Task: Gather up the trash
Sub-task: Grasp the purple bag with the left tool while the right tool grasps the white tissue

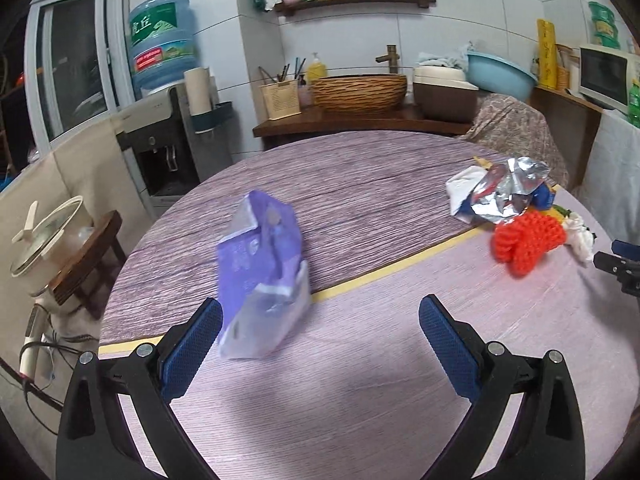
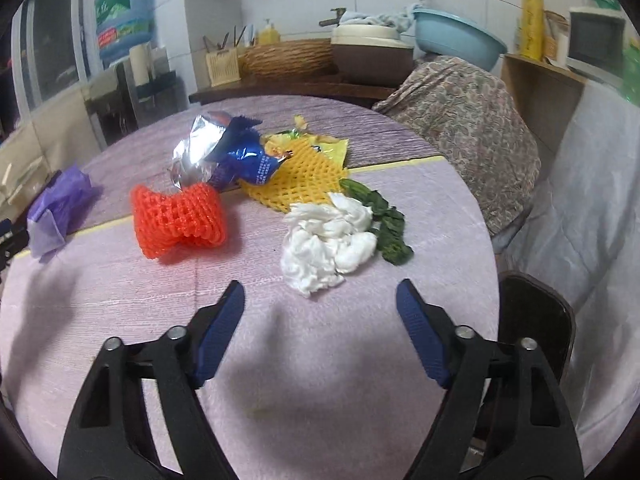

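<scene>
Currently, the left gripper [image 1: 320, 320] hovers low over the round bench [image 1: 360, 380] with its fingers [image 1: 196, 344] spread wide and holding nothing. A purple plastic bag [image 1: 264, 276] stands crumpled on the bench just ahead of the left finger, straddling a yellow tape line [image 1: 400, 268] that crosses the surface. The bag appears close to or touching the inner pad of that finger; contact cannot be confirmed.

The right gripper [image 2: 320, 300] is likewise spread apart and empty, positioned over the near part of the bench. Directly ahead of it lies a wad of white tissue [image 2: 328, 236], with dark green leaf scraps [image 2: 384, 220] touching its right side. To the left of the tissue sits an orange foam net [image 2: 178, 220]. Behind these, a yellow foam net [image 2: 296, 176] lies flat, partly overlapped by a blue-and-silver foil wrapper [image 2: 216, 152]. A yellow wrapper [image 2: 328, 146] lies at the far edge of the yellow net.

The purple bag is well apart from this cluster, at the left side of the right wrist view.
</scene>
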`<act>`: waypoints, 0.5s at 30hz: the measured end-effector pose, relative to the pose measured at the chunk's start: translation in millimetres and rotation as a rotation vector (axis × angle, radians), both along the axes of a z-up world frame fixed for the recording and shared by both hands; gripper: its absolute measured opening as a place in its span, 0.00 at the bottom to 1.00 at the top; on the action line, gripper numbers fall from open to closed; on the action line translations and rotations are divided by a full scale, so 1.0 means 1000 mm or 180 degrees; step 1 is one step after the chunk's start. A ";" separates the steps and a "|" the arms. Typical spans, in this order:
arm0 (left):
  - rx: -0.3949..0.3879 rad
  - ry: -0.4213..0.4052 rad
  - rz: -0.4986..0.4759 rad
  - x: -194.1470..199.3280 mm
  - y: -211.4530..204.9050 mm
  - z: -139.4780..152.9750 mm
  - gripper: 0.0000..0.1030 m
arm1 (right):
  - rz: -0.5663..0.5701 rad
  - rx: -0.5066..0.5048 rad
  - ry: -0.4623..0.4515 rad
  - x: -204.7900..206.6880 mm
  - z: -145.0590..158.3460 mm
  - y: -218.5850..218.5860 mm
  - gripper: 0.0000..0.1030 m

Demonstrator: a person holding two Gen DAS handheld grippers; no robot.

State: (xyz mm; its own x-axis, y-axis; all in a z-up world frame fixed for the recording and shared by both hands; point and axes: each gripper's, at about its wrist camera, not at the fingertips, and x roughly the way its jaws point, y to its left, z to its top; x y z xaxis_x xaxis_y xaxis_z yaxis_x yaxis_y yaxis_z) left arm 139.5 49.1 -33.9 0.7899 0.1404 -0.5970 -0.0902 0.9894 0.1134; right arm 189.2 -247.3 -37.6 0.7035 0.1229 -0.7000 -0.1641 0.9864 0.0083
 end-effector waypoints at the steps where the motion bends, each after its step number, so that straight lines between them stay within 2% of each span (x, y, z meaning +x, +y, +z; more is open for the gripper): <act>1: 0.0001 0.0003 0.0033 0.000 0.003 -0.001 0.95 | 0.0000 -0.0042 0.0017 0.004 -0.001 0.002 0.63; 7: -0.0001 0.0036 0.0110 0.000 0.015 -0.007 0.95 | -0.0006 -0.0270 0.0194 0.031 -0.013 0.013 0.48; 11: 0.0025 0.0077 0.0118 0.006 0.017 -0.009 0.95 | -0.0033 -0.0368 0.0188 0.034 -0.013 0.016 0.40; 13: 0.0049 0.0089 0.0126 0.009 0.019 -0.009 0.95 | -0.0042 -0.0425 0.0198 0.036 -0.013 0.016 0.27; 15: 0.0058 0.0080 0.0116 0.011 0.020 -0.009 0.95 | -0.0058 -0.0407 0.0160 0.034 -0.011 0.013 0.19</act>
